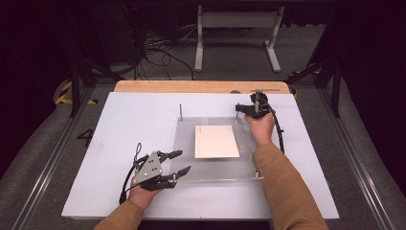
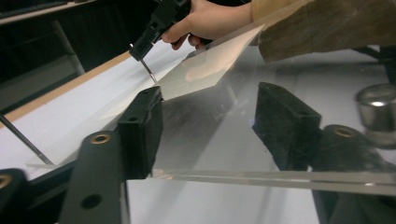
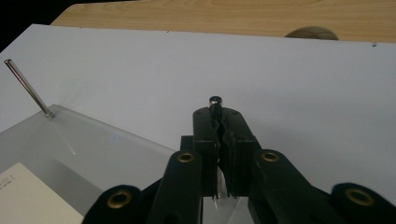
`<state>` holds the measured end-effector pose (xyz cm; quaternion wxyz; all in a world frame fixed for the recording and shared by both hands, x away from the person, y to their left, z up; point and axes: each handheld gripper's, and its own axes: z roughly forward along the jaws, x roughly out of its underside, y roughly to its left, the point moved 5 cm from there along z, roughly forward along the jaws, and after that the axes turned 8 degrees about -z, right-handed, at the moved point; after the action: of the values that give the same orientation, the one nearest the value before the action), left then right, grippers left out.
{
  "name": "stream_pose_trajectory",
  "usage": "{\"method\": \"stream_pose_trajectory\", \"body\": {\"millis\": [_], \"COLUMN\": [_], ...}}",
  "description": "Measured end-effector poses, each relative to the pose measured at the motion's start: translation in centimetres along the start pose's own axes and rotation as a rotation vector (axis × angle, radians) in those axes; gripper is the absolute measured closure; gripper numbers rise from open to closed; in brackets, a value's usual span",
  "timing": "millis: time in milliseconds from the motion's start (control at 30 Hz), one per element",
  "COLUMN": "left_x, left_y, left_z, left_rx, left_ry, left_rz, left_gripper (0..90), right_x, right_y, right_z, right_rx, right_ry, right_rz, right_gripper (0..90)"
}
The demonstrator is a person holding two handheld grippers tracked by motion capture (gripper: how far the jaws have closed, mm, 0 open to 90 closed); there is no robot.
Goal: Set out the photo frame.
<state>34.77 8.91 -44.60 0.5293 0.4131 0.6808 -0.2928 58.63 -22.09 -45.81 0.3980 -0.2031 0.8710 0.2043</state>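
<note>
high view: my left gripper (image 1: 181, 163) lies low at the near left corner of the clear acrylic plate (image 1: 186, 139), jaws pointing across toward my right. the two black fingers (image 1: 173, 154) stand parted, one ahead of the other, and the plate's near edge runs just beside the nearer one. my right gripper (image 1: 241, 109) is at the plate's far right corner, clenched on a thin metal pin (image 1: 236, 114) that stands upright there. a second pin (image 1: 180, 111) stands well to the left of that gripper, at the far left corner. a white card (image 1: 216, 141) lies flat on the plate, between my two grippers, touching neither. the plate rests on a white board (image 1: 124, 120) on the wooden table (image 1: 191, 86).

left gripper view: my left gripper (image 2: 208, 123) has its jaws set apart, with the plate's (image 2: 224, 140) edge crossing the gap between them. i cannot tell whether the pads press on it. the white card (image 2: 205, 70) lies beyond the jaws, ahead and slightly up. past it, my right hand (image 2: 210, 21) holds the right gripper (image 2: 141, 49) down onto a pin (image 2: 148, 71). a round metal piece (image 2: 378, 109) sits just beside my right-hand jaw.

right gripper view: my right gripper (image 3: 223, 126) is closed tight on the pin (image 3: 215, 103), whose round top shows just above the pads. the plate's (image 3: 107, 140) far edge runs off to the left of the jaws, with the other pin (image 3: 27, 87) leaning at its corner. a corner of the card (image 3: 32, 198) sits low to the left.
</note>
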Motion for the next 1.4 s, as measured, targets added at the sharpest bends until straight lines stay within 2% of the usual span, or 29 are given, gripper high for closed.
{"method": "stream_pose_trajectory", "body": {"millis": [333, 400, 467, 500, 533, 667, 733, 800, 933, 1100, 1167, 1233, 1400], "left_x": [-0.2, -0.2, -0.3, -0.4, -0.4, -0.7, -0.8, -0.9, -1.3, -1.5, -1.5, -1.5, -1.6], "left_y": [0.0, 0.0, 0.0, 0.1, 0.1, 0.3, 0.4, 0.4, 0.6, 0.8, 0.8, 0.8, 0.8], "left_z": [-0.1, -0.1, -0.1, -0.1, -0.1, -0.1, -0.1, -0.1, -0.1, -0.1, -0.1, -0.1, -0.1], "left_rx": [-0.006, -0.004, -0.001, 0.001, 0.001, 0.008, 0.011, 0.011, 0.018, 0.024, 0.024, 0.027, 0.028], "left_ry": [0.003, 0.004, 0.007, 0.004, 0.004, 0.007, 0.006, 0.011, 0.016, 0.014, 0.017, 0.018, 0.018], "left_rz": [0.000, -0.010, -0.009, -0.012, -0.012, -0.014, -0.020, -0.019, -0.029, -0.030, -0.031, -0.037, -0.036], "left_gripper": [45.9, 45.9, 45.9, 45.9, 45.9, 45.9, 45.9, 45.9, 46.0, 46.0, 46.0, 46.0, 46.0], "right_x": [0.2, 0.5, 0.8, 0.9, 0.9, 1.0, 1.1, 1.4, 2.2, 3.0, 3.2, 3.4, 4.3], "right_y": [0.1, 0.0, -0.1, -0.2, -0.2, 0.1, 0.5, 0.7, 1.6, 3.0, 3.4, 3.9, 5.1], "right_z": [-0.2, -0.4, -0.9, -1.2, -1.2, -3.0, -4.3, -5.2, -7.5, -10.2, -11.3, -12.4, -14.6], "right_rx": [-0.006, -0.020, -0.046, -0.050, -0.050, -0.061, -0.098, -0.108, -0.125, -0.138, -0.158, -0.159, -0.152], "right_ry": [-0.021, -0.049, -0.088, -0.099, -0.099, -0.125, -0.154, -0.162, -0.188, -0.196, -0.221, -0.229, -0.239], "right_rz": [0.022, 0.057, 0.086, 0.083, 0.083, 0.026, 0.026, 0.008, -0.066, -0.192, -0.218, -0.246, -0.354], "right_gripper": [83.1, 79.3, 71.2, 66.5, 66.5, 58.5, 56.8, 55.0, 50.4, 48.5, 47.5, 46.8, 43.9]}}
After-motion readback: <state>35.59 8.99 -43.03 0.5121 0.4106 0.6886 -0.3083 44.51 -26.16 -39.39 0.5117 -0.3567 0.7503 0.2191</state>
